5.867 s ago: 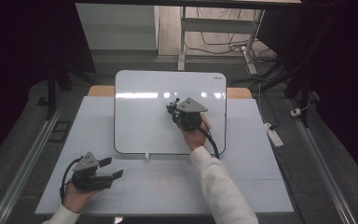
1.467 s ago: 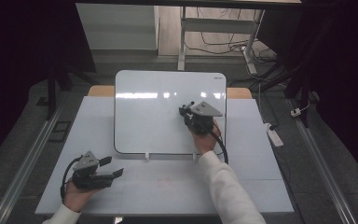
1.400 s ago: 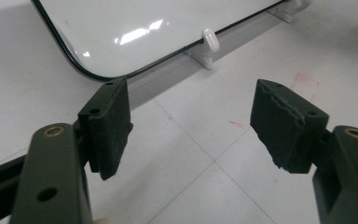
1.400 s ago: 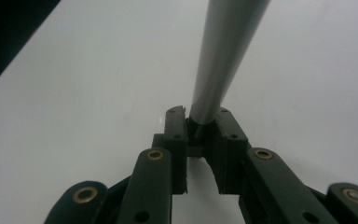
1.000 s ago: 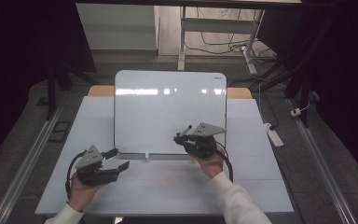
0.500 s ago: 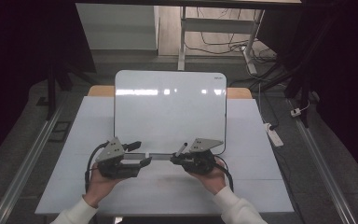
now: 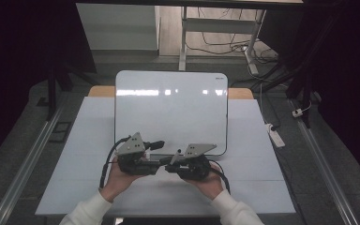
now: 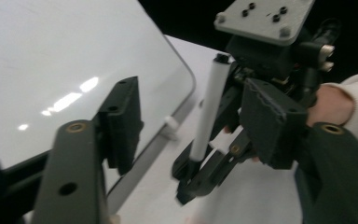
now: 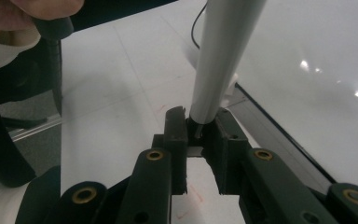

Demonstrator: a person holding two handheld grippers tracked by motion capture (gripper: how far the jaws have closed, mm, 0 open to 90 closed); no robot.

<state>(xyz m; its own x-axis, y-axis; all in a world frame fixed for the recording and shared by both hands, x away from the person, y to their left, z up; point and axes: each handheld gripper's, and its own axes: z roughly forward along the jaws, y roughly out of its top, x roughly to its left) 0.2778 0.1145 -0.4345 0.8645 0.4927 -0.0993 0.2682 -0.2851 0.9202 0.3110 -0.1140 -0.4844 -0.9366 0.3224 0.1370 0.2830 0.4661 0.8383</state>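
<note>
The left tongs (image 7: 155, 146) have left the front left part of the desk (image 7: 89, 140) and now sit at the front middle, just beside the right tongs (image 7: 168, 167), which have come back off the whiteboard (image 7: 171, 110) to its front edge. The two tools face each other, tip to tip.

The right tongs (image 9: 199, 133) are closed narrow on a white marker (image 9: 223, 51), gripping it at one end. In the left gripper view the marker (image 8: 208, 105) stands nearly upright, a dark end at the top, and lies in the gap between the left tongs' jaws. These jaws have just been closing but are not yet shut: neither pad touches the marker.

Judgement: writing or wiping on the whiteboard is finished or paused, and the marker is being presented for a two-tool step, probably a handover or pulling or fitting a cap. The left jaws need to close further before either can start.

Hard to make out:
- In the high view the marker is hidden between the two tools.
- Whether the dark top end is a cap or a bare tip cannot be told.
- The marker's upper part runs out of frame in the right gripper view.
- The left gripper view is blurred.
- The whiteboard surface shows glare; no marks can be confirmed.
</note>
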